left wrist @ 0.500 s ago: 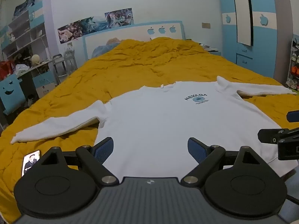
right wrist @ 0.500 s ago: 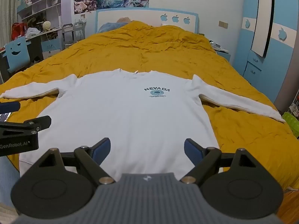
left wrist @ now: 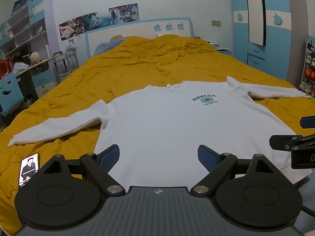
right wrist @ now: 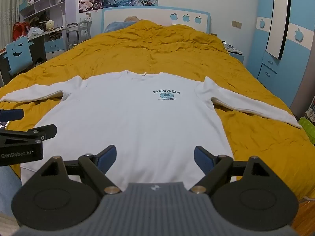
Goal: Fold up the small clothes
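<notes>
A white long-sleeved sweatshirt with a "NEVADA" print lies flat and face up on the yellow bedspread, both sleeves spread out to the sides. My left gripper hovers open over the shirt's near hem, with nothing between its blue pads. Over the same hem, more to the right, my right gripper is open and empty too. Each gripper shows at the edge of the other's view: the right one, the left one.
A phone with a lit screen lies on the bedspread near the shirt's left sleeve. A desk, shelves and a blue chair stand left of the bed. A blue wardrobe stands on the right, with the headboard at the far end.
</notes>
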The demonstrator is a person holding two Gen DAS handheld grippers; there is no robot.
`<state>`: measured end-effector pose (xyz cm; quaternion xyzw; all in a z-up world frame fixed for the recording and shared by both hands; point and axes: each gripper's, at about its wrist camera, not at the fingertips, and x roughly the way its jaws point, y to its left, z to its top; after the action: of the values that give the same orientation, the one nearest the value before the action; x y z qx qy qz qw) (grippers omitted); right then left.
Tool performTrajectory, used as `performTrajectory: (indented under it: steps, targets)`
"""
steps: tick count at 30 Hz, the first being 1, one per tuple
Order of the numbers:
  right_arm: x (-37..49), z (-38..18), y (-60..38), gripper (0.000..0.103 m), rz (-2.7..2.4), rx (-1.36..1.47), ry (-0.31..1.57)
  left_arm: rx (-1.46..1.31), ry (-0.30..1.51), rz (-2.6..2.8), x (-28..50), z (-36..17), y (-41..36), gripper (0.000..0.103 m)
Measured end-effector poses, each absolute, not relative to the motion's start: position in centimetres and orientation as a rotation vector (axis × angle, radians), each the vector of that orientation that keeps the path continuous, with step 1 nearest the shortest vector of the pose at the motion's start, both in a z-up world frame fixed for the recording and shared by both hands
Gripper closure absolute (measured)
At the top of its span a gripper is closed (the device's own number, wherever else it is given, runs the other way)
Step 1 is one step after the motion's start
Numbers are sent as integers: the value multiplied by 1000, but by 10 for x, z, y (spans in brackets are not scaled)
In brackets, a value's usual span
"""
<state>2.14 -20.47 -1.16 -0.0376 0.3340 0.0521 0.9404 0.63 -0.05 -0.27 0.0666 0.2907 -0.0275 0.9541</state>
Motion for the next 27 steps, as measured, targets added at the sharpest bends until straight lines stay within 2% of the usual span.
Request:
performTrajectory:
  steps: [27]
  targets:
    - [26,-11,-202,21,116,-72,708,124,625,-51,6,-9,3,0]
